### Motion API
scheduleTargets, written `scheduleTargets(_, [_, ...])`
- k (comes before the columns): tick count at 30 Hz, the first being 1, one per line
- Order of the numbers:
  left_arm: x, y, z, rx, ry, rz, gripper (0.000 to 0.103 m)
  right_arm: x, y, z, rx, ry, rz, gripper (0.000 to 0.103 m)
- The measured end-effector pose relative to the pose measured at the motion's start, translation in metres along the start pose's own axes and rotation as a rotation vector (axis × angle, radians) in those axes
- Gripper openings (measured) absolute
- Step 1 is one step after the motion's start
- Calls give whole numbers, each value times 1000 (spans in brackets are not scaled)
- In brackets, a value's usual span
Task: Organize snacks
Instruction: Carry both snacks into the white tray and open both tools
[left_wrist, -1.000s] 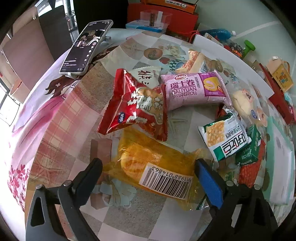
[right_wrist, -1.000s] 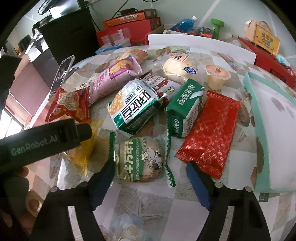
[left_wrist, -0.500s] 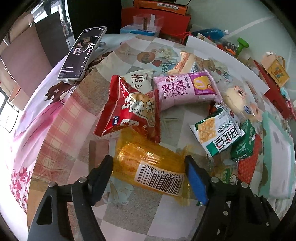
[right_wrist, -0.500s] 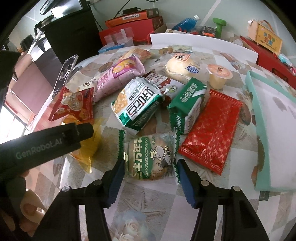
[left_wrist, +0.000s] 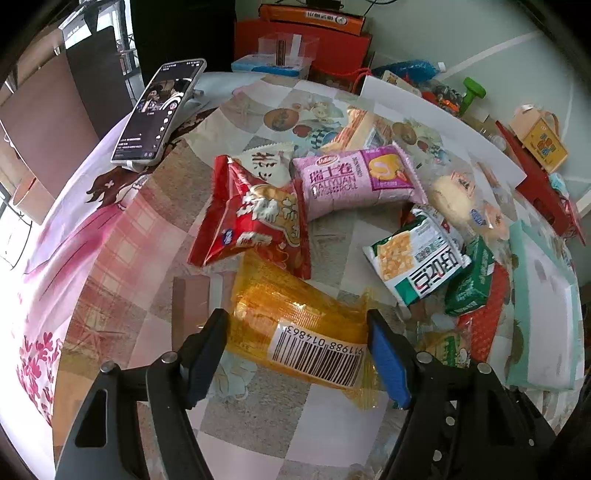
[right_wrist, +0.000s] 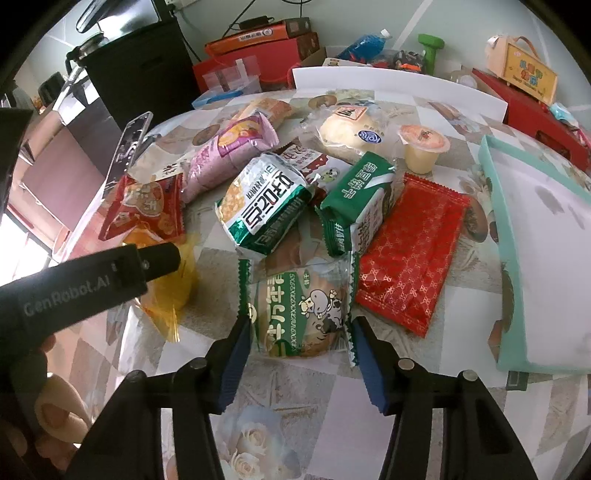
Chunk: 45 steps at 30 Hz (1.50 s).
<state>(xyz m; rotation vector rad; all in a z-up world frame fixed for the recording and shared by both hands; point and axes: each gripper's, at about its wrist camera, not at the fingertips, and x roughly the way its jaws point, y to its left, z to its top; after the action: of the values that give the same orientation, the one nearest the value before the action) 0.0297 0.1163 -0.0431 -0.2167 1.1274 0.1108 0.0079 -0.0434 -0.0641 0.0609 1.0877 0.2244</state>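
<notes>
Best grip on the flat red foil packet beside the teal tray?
Probably the red foil packet across its narrow width, coming from above with fingers on the two long edges. It lies flat; its left edge sits close to the green wrapper, so slide it clear first.

Propped phone (left_wrist: 159, 114), green dumbbell (right_wrist: 430, 46), red boxes (left_wrist: 303, 48) beyond the table.

Assorted snack packets (right_wrist: 266, 206) scattered flat
</notes>
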Motion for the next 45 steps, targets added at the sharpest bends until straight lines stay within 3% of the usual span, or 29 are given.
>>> scheduleTargets(10, [-32, -2, 0, -2, -96, -29, 75, -36, -7, 1, 23, -90, 38, 57])
scheduleTargets(17, [-47, -24, 4, 48, -162, -50, 75, -57, -36, 14, 109, -161, 3, 57])
scheduleTargets(22, [-55, -55, 4, 122, -196, -72, 75, -71, -75, 20, 212, -195, -27, 57])
scheduleTargets(28, [-56, -99, 0, 219, -187, -120, 75, -90, -130, 24, 327, -246, -143, 57])
scheduleTargets(31, [-55, -129, 0, 279, -184, -137, 75, -96, -159, 22, 401, -248, -157, 57])
scheduleTargets(45, [-43, -250, -9, 505, -183, -225, 75, -121, -275, -15, 723, -272, -265, 57])
